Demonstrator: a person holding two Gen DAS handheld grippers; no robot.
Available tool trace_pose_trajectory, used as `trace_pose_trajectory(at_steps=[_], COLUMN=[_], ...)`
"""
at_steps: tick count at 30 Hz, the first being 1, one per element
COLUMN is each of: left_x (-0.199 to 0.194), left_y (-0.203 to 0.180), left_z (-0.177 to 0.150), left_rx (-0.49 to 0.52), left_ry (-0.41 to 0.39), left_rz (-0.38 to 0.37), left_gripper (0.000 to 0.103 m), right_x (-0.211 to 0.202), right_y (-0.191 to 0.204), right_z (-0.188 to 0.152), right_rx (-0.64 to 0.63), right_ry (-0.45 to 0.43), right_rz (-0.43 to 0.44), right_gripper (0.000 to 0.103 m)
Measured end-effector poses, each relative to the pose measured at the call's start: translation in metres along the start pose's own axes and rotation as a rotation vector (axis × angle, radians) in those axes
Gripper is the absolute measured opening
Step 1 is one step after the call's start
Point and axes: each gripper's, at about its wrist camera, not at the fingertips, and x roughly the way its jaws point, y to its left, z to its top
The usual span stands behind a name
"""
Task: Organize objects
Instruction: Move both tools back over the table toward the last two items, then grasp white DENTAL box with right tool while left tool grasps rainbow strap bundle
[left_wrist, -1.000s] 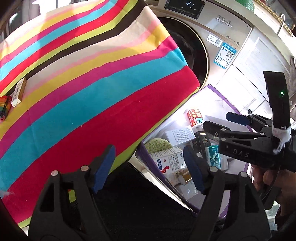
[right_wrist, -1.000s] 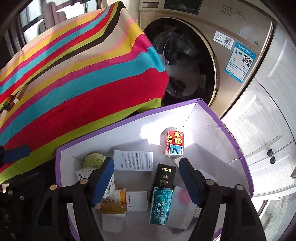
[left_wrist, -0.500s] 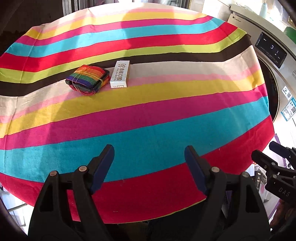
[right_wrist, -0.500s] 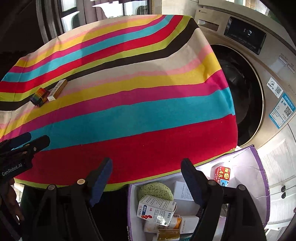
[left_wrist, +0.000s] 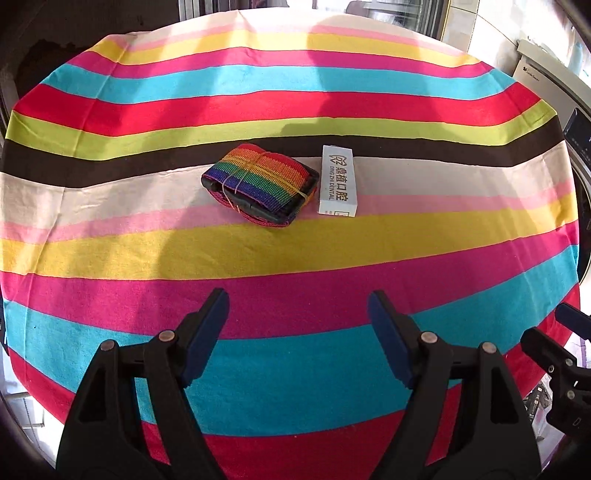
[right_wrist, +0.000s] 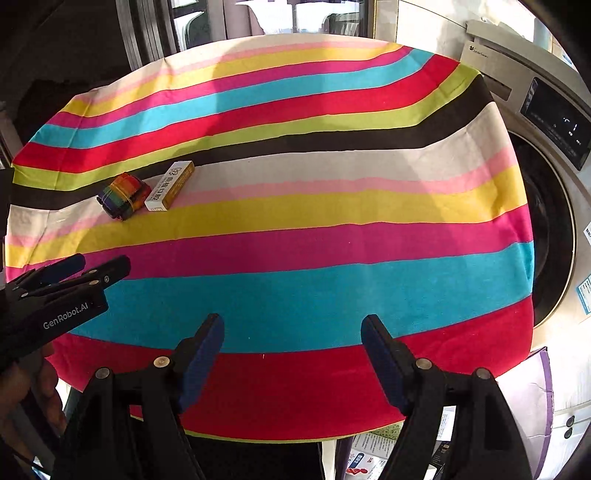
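A rolled rainbow strap bound with a rubber band lies on the striped tablecloth, with a white and gold dental box just right of it. Both show in the right wrist view too, the strap and the box at the far left. My left gripper is open and empty, above the near part of the table, short of the strap. My right gripper is open and empty over the table's near edge, right of the left gripper.
A washing machine stands right of the table. A purple-rimmed white box holding several small packages sits on the floor below the table's right edge. Windows and dark frames are behind the table.
Both grippers have swung up and left from the floor box to face the table top. The strap and dental box have come nearer in the left view. Both stay open.
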Motion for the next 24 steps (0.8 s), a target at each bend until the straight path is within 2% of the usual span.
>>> trace_pose_trajectory(at_steps=[5,11,15,21,22,24], left_x=[0.015,0.041,0.041,0.046,0.044,0.037], left_y=[0.020,0.031,0.047,0.077,0.082,0.089], left_z=[0.021,0.044,0.051,0.052,0.052,0.052], left_rx=[-0.013,0.000,-0.011,-0.037,-0.053,-0.087], left_ry=[-0.015,0.002,-0.003,0.036,0.044,0.051], left_rz=[0.031,0.045,0.076,0.114,0.103,0.034], left_gripper=[0.080,0.080,0.080,0.080,0.080,0.080], right_x=[0.005,0.010,0.015,0.033,0.035,0.040], right_y=[0.005,0.011,0.013,0.034,0.040,0.054], right_z=[0.012,0.020,0.026,0.043,0.047,0.056], right_rx=[-0.004,-0.010,-0.003,-0.023,-0.028,-0.041], right_ry=[-0.008,0.001,0.007,0.014,0.011,0.000], right_rz=[0.024,0.041,0.042,0.066,0.073,0.089], right_gripper=[0.079,0.080,0.081,0.081,0.081,0.081])
